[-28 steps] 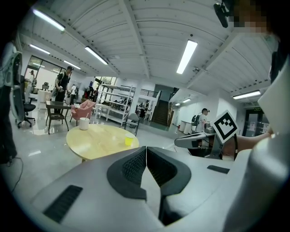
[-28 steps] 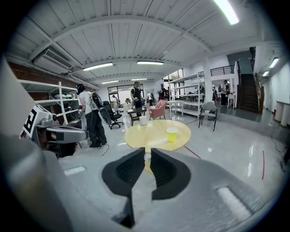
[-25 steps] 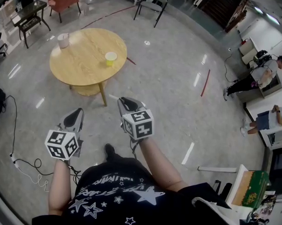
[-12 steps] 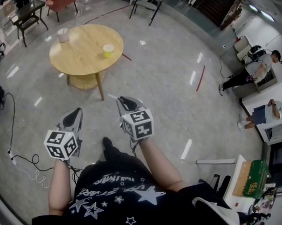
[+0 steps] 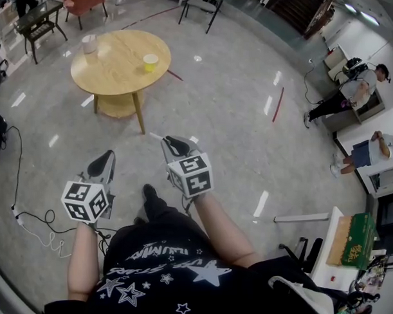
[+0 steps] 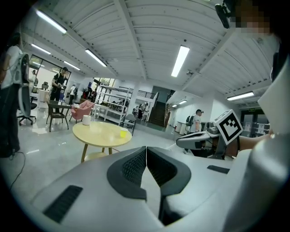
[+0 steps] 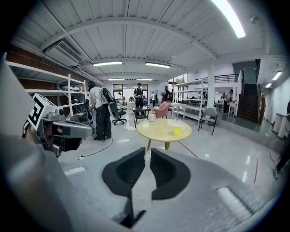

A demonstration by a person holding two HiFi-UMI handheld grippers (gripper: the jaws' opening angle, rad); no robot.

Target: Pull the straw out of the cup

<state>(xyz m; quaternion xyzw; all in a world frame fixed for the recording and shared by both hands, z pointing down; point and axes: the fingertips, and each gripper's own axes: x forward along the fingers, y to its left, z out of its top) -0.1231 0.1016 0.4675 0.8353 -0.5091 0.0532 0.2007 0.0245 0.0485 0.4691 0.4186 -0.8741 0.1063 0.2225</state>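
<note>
Your table point(image 5: 119, 56) is pale yellow wood, with a bright yellow cup point(image 5: 150, 60) and a white mug point(image 5: 89, 43). The straw point(image 7: 146, 157) is white. Left gripper point(image 5: 105, 156) and right gripper point(image 5: 175, 143) are light grey with black pads, and their cubes carry black-and-white square markers. Your shirt point(image 5: 161, 264) is black with white stars. The floor point(image 5: 234, 139) is glossy grey with a red stripe point(image 5: 278, 105).

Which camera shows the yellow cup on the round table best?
The head view: it looks down into the yellow cup, showing its rim and place on the table. Both gripper views show it small and side-on.
</note>
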